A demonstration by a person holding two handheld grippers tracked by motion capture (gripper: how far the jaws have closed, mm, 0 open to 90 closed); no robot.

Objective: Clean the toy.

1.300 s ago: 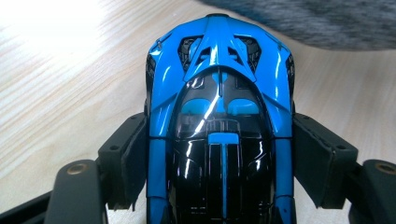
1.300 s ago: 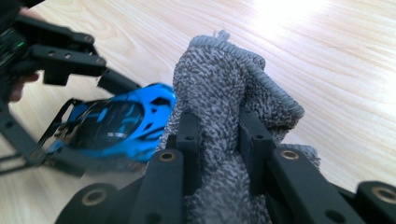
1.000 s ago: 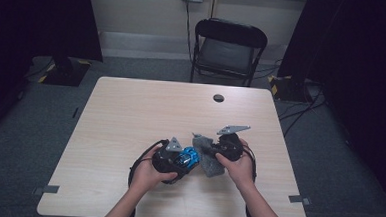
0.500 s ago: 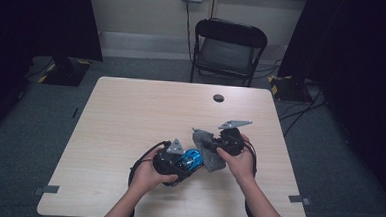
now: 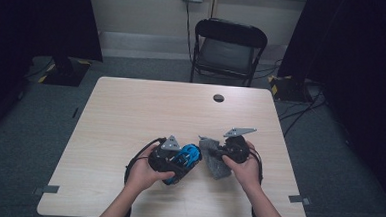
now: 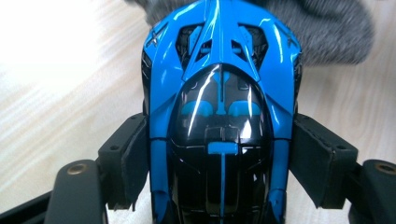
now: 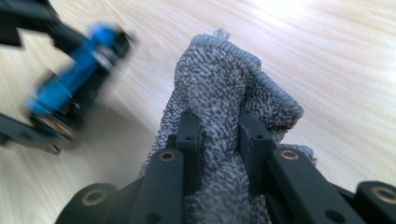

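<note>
A blue and black toy car [image 6: 219, 107] sits clamped between the black jaws of my left gripper [image 6: 219, 163], nose pointing away from the camera. From above, the toy car [image 5: 187, 156] hangs just over the table in the left gripper [image 5: 178, 163]. My right gripper [image 7: 219, 149] is shut on a bunched grey knitted cloth [image 7: 224, 88], which sticks up between its jaws. In the high view the cloth [image 5: 212, 154] hangs from the right gripper [image 5: 221, 155], right beside the car's front. The car [image 7: 74, 79] shows blurred at the left of the right gripper view.
The light wooden table [image 5: 131, 110] has a small dark round object [image 5: 218, 98] near its far edge. A black folding chair [image 5: 226, 47] stands behind the table. Cables trail across the floor at the right.
Both hands have shifted slightly. The cloth has come closer to the car's front and now hangs lower beside it.
</note>
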